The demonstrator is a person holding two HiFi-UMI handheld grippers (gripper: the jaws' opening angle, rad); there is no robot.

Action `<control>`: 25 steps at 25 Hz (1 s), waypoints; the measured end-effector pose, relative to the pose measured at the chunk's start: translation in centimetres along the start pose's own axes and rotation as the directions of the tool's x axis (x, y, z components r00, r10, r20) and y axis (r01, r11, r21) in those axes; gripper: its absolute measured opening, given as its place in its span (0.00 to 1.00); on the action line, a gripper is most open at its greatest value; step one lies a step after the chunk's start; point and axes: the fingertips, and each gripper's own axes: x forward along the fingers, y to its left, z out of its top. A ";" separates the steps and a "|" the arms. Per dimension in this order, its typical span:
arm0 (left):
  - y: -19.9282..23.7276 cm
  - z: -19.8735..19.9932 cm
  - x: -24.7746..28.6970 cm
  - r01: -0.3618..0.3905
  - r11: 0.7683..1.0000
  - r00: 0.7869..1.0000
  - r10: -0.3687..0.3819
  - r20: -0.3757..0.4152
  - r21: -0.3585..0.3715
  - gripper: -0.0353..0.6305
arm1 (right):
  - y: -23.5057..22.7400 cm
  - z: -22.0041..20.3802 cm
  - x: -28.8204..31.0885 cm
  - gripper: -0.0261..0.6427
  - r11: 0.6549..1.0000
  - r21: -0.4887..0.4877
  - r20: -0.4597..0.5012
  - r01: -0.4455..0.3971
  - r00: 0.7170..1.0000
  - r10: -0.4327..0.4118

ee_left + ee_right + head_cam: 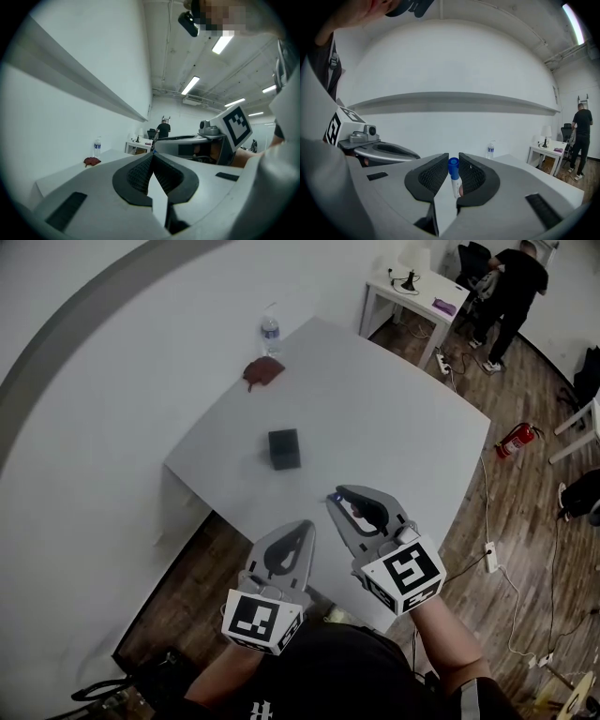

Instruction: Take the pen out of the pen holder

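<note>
The pen is out, gripped in the right tongs and well clear of the pen holder on the bench — task essentially done; left tongs pinched together, empty.

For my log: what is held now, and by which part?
The right hand-held gripper holds a pen near its blue cap.

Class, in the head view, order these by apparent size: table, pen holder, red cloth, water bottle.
1. table
2. pen holder
3. red cloth and water bottle: too alike to rank, and both lie farther from the camera.
</note>
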 end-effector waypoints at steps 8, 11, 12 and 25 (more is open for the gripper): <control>-3.7 1.5 -1.0 0.008 0.999 1.000 -0.009 0.017 0.037 0.06 | 1.1 1.5 -4.7 0.15 1.000 -0.010 0.053 0.008 0.999 -0.008; -4.8 2.2 -1.1 0.013 0.999 1.000 -0.014 0.028 0.048 0.06 | 1.0 1.5 -5.9 0.14 1.000 -0.021 0.053 0.012 0.999 -0.011; -5.1 2.5 -1.1 0.014 0.999 0.999 -0.015 0.033 0.052 0.06 | 0.9 1.6 -6.3 0.14 1.000 -0.022 0.054 0.012 0.998 -0.011; -6.1 3.1 -0.7 0.005 0.997 0.999 -0.009 0.053 0.077 0.06 | 0.5 1.8 -7.5 0.14 0.999 -0.030 0.065 0.013 0.998 -0.011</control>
